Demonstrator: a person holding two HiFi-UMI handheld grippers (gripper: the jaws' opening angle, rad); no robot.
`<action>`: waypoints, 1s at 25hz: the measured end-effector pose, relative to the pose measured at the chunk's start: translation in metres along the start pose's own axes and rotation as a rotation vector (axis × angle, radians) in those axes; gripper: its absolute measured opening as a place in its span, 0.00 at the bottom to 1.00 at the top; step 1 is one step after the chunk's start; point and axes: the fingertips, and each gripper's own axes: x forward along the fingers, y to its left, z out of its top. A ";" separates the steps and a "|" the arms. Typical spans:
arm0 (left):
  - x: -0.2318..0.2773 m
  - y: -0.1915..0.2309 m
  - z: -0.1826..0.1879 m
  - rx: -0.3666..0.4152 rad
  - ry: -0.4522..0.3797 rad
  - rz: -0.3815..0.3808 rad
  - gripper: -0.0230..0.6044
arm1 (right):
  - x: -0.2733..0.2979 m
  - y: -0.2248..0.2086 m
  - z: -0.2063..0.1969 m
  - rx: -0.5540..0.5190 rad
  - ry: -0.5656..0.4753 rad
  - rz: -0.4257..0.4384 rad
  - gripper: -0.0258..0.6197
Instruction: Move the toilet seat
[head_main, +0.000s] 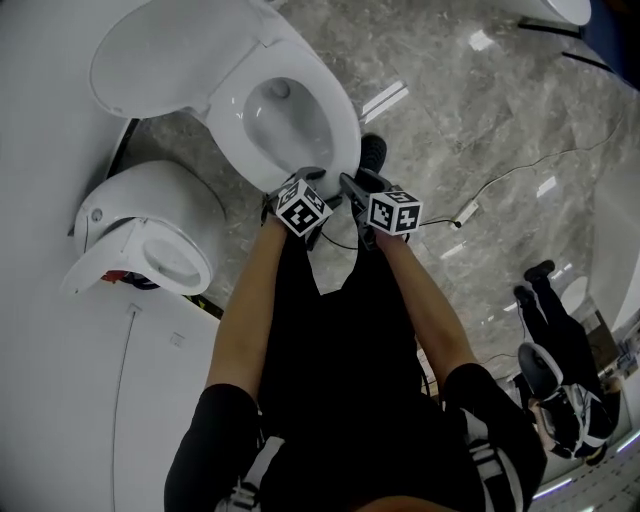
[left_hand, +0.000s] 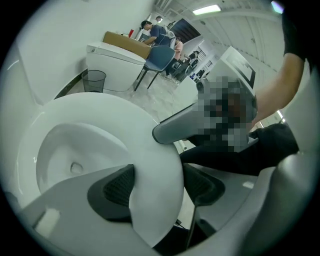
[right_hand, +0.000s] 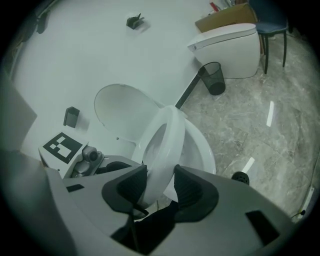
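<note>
The toilet seat (right_hand: 167, 135) is lifted off the bowl (right_hand: 202, 150) and stands tilted, part of the way up. Its front edge sits in both claws.

In the right gripper view, the right gripper (right_hand: 160, 187) is at 6 o'clock. The seat comes out from between its 2 dark pads and goes up toward 12 o'clock. Both pads press on the seat, 1 on each side, so this claw is holding the seat tight. The bowl shows at 3 o'clock from the seat. The lid (right_hand: 122, 112) is up against the white wall (right_hand: 100, 45) at 10 o'clock. A black bin (right_hand: 215, 77) stands on the floor at 1 o'clock, next to another toilet (right_hand: 230, 45).

In the left gripper view, the left gripper (left_hand: 159, 187) is also at 6 o'clock, with the seat's edge between its pads. The pad at 9 o'clock is right at the seat. The pad at 3 o'clock stands a little way off it, with a dark gap. This claw is wide apart and not squeezing.

In the head view, both claws are near the middle, side by side, at the toilet's front edge. The toilet is at 11 o'clock on the grey stone floor (head_main: 480, 120)
</note>
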 end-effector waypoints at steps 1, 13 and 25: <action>-0.002 0.000 0.000 0.002 0.003 -0.001 0.52 | -0.001 0.002 0.001 0.007 -0.007 -0.007 0.31; -0.015 -0.001 0.003 0.001 -0.011 -0.023 0.52 | -0.004 0.013 0.008 0.063 -0.042 -0.074 0.30; -0.020 0.000 0.006 0.031 -0.012 -0.115 0.55 | -0.004 0.017 0.013 0.143 -0.127 -0.150 0.28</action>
